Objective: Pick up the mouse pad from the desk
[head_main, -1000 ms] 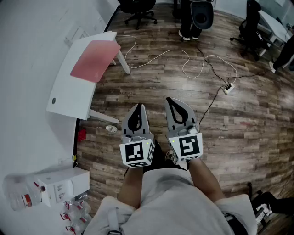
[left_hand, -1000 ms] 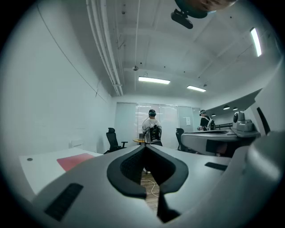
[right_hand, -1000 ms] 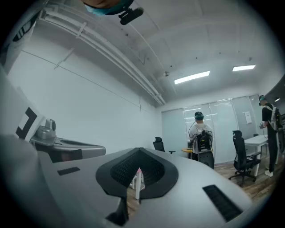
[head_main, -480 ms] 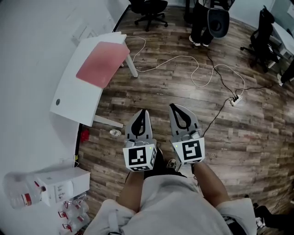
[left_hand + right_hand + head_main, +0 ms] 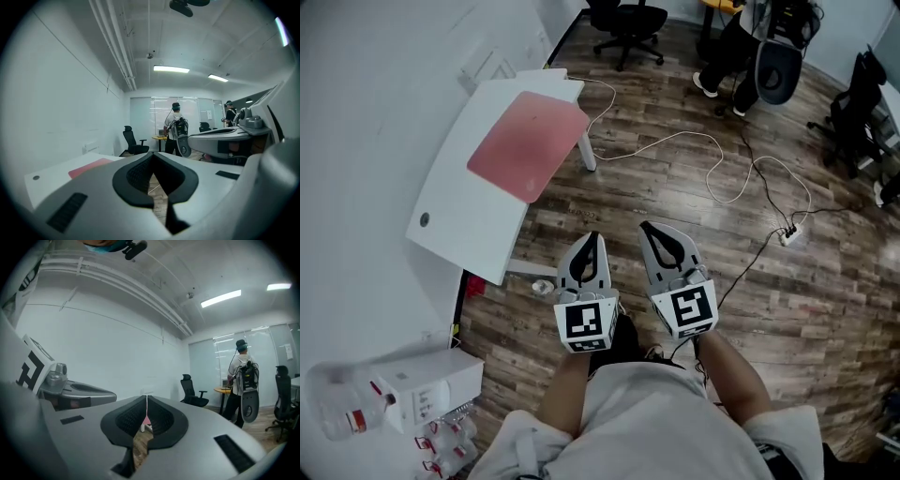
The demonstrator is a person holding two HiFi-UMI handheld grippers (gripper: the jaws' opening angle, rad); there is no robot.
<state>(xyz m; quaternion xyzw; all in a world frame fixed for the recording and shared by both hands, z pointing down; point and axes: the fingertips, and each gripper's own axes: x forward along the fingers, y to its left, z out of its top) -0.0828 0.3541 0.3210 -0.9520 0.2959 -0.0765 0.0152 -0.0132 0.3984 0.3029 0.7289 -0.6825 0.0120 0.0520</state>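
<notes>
The wood-plank floor (image 5: 675, 197) fills most of your head view, with a white wall along the nine o'clock side. A white desk (image 5: 478, 225) stands against that wall, at about ten o'clock from your hands. The pink mouse pad (image 5: 528, 143) lies flat on the desk's far end, at roughly eleven o'clock from your left gripper (image 5: 593, 236) and well apart from it. Nothing is touching the pad.

A black office chair (image 5: 628, 23) stands at twelve o'clock near the top edge. A white box (image 5: 431, 389) sits at eight o'clock beside you, low in the view.

You hold both grippers side by side over the floor in front of your body, both pointing toward twelve o'clock. The right gripper (image 5: 647, 227) is just beside the left, at its three o'clock. In the left gripper view the jaws are clenched together with nothing between them. The desk (image 5: 51, 176) and the pad (image 5: 91, 166) show at nine o'clock of the jaws. In the right gripper view the jaws are likewise closed and empty, leaving only a thin slit.

A white cable (image 5: 675, 141) snakes across the floor from the desk toward two o'clock. It ends near a small power strip (image 5: 789, 234). A clear bottle (image 5: 342, 412) lies at eight o'clock, past the box.
</notes>
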